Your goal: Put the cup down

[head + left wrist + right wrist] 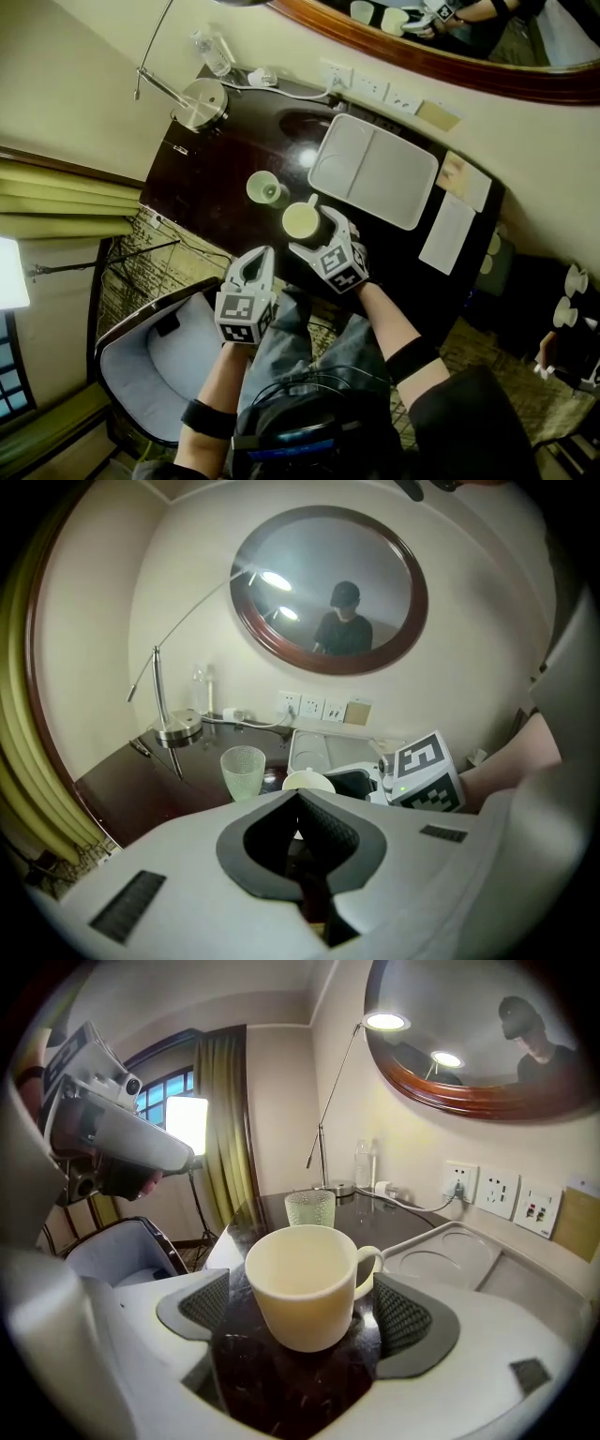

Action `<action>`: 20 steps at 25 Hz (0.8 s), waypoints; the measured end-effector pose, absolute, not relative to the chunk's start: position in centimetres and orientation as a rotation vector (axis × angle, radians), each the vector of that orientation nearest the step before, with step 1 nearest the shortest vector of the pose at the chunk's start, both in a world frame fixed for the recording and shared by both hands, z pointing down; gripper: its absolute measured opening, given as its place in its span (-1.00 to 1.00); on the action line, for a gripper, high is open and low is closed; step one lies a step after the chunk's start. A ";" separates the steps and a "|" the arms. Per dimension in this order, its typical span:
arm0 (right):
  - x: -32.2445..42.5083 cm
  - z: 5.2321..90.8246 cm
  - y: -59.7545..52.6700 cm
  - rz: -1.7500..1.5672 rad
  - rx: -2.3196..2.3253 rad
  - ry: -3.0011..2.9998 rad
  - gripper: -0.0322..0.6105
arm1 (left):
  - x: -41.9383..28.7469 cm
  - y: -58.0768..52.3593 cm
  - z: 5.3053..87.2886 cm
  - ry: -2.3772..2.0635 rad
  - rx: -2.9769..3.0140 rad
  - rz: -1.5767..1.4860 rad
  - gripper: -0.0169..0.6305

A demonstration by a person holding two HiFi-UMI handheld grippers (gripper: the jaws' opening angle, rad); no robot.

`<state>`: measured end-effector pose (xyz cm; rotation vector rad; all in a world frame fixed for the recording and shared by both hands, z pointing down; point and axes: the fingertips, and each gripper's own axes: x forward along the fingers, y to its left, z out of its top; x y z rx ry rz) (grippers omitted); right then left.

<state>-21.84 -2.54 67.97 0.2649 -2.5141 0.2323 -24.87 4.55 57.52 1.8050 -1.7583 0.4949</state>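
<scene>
Cream mug (300, 1283) upright on dark surface (281, 1387), apparently seated, centred between pads of right gripper (302, 1312). Jaws wide, clear both sides. Handle toward right pad. Straight-back retreat should clear it. Left gripper (298, 803) shut, empty, farther off.

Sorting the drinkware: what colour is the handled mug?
The mug is cream, clearest in the right gripper view.

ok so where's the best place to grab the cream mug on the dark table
Take the mug by its round body, below the rim, coming from the near edge of the table, where the open right gripper straddles it. It stands upright, and its handle sticks out rear right, towards the tray, leaving both side walls plain.
</scene>
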 end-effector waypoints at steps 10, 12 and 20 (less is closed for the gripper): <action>-23.0 67.6 -3.0 0.173 0.211 -2.565 0.37 | -24.5 4.1 58.5 -1.721 1.829 0.529 -0.95; -22.8 67.9 -2.8 0.182 0.198 -2.568 0.36 | -24.2 4.0 58.8 -1.710 1.831 0.535 -0.95; -21.5 66.5 -3.0 0.193 0.174 -2.605 0.35 | -22.4 3.1 59.2 -1.687 1.847 0.536 -0.95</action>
